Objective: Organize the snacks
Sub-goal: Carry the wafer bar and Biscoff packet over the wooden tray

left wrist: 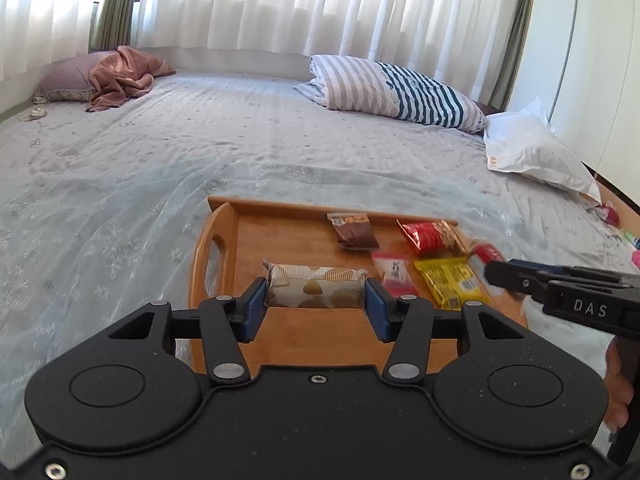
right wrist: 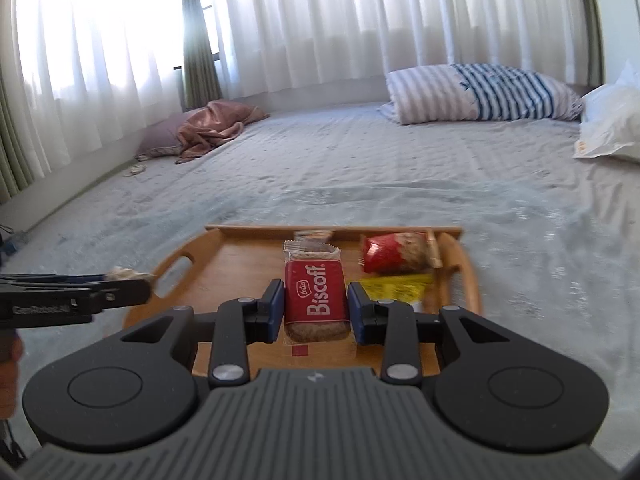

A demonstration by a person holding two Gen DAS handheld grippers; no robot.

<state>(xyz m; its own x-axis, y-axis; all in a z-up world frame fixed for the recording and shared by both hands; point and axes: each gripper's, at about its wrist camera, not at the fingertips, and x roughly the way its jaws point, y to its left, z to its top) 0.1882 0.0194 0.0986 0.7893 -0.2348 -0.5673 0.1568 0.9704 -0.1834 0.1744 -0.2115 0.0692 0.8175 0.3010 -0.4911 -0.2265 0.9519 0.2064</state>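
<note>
A bamboo tray (left wrist: 256,240) with cut-out handles lies on the bed. My left gripper (left wrist: 316,298) is shut on a cream snack pack with gold hearts (left wrist: 316,286), held crosswise above the tray's near edge. My right gripper (right wrist: 316,306) is shut on a red Biscoff biscuit pack (right wrist: 314,294), held lengthwise over the tray (right wrist: 224,260). On the tray lie a brown pack (left wrist: 354,230), a red nut bag (left wrist: 430,236), a yellow pack (left wrist: 452,280) and a small pink-and-white sachet (left wrist: 394,272). The right gripper's black body (left wrist: 560,288) shows at the right edge of the left wrist view.
The bed has a pale blue patterned cover (left wrist: 160,160). A striped pillow (left wrist: 396,90) and a white plastic bag (left wrist: 532,152) lie at the far right, a pink cloth on a mauve pillow (left wrist: 116,74) at the far left. White curtains hang behind. Small loose items (left wrist: 610,214) sit near the bed's right edge.
</note>
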